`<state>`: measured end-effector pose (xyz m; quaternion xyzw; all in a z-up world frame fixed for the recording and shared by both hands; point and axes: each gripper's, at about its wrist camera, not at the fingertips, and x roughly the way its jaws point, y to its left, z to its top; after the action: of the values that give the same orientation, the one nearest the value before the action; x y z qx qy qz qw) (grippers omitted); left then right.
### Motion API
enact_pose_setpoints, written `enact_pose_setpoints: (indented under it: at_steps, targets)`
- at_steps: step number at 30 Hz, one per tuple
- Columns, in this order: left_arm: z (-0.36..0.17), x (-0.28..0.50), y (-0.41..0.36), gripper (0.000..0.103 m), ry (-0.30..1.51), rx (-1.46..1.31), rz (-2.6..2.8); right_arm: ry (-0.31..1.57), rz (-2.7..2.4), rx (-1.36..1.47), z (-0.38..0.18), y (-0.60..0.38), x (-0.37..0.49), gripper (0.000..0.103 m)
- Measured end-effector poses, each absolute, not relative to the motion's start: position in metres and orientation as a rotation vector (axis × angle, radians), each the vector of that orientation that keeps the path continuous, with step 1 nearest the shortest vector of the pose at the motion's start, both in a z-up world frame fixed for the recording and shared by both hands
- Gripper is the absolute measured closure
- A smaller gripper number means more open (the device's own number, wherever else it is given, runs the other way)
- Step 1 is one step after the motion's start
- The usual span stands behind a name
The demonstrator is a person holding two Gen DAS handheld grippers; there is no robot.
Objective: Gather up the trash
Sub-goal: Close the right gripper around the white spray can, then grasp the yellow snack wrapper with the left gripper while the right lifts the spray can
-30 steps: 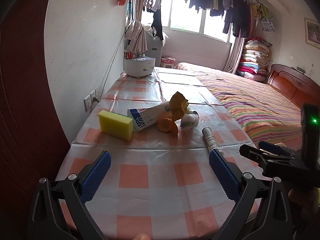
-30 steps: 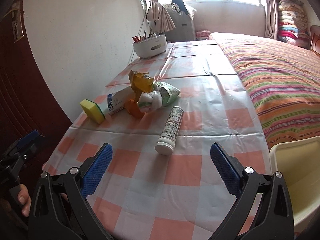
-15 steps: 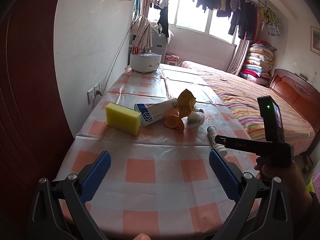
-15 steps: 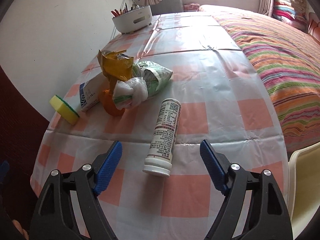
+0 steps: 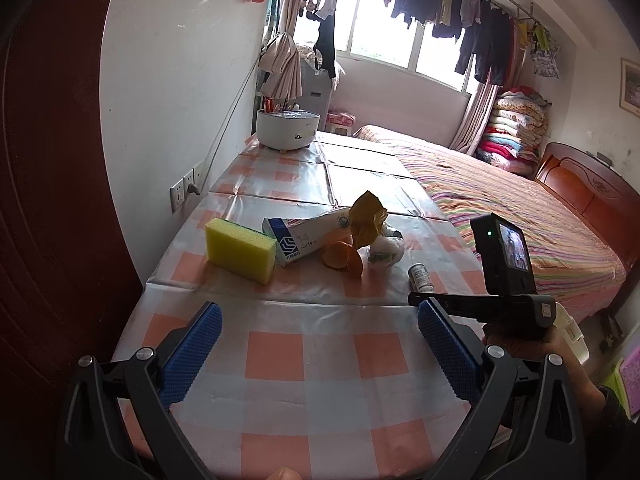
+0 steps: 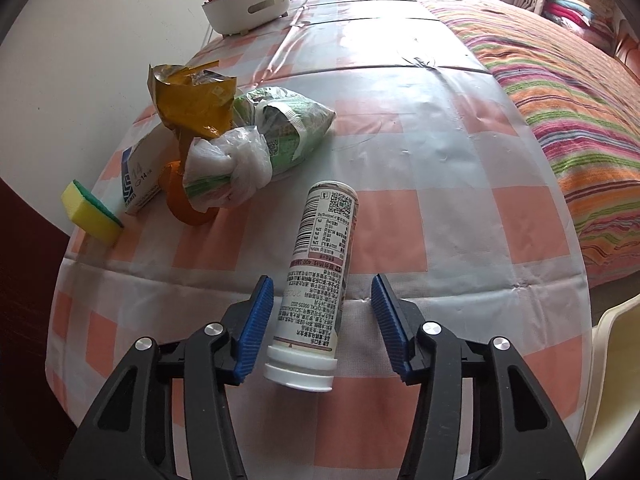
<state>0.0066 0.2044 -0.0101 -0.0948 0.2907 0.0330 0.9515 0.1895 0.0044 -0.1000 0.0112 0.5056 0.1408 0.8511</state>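
A white tube-shaped bottle lies on the checked tablecloth, cap toward me. My right gripper is open, its blue pads on either side of the bottle's lower half, apart from it. Behind it lie a tied white plastic bag, a green wrapper, a yellow foil wrapper, orange peel, a white-blue box and a yellow sponge. My left gripper is open and empty above the table's near end, short of the sponge and box.
A white pen holder stands at the table's far end by the wall. A striped bed runs along the table's right side. A cream bin rim shows at the right. The right hand-held unit is in the left wrist view.
My right gripper has moved forward and down over the bottle, its pads now closer together and flanking it. The left gripper has drawn back slightly and stays open.
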Motion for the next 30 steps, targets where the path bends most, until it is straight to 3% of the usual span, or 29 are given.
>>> enact_pose_setpoints:
  at_steps: [2,3,15,30]
  targets:
    - [-0.009,0.014,0.202,0.007,0.594,-0.19,0.061,1.058,0.314,0.036,-0.099,0.003,0.189,0.073]
    - [-0.009,0.018,0.2,0.007,0.601,-0.188,0.057,1.054,0.317,0.033,-0.098,0.002,0.188,0.074]
    - [-0.007,0.083,0.198,0.008,0.586,-0.321,0.042,0.869,0.376,0.268,-0.068,-0.077,0.117,0.075]
    - [-0.04,0.201,0.161,0.008,0.707,-0.21,0.037,0.75,0.365,0.363,-0.048,-0.144,0.052,0.075]
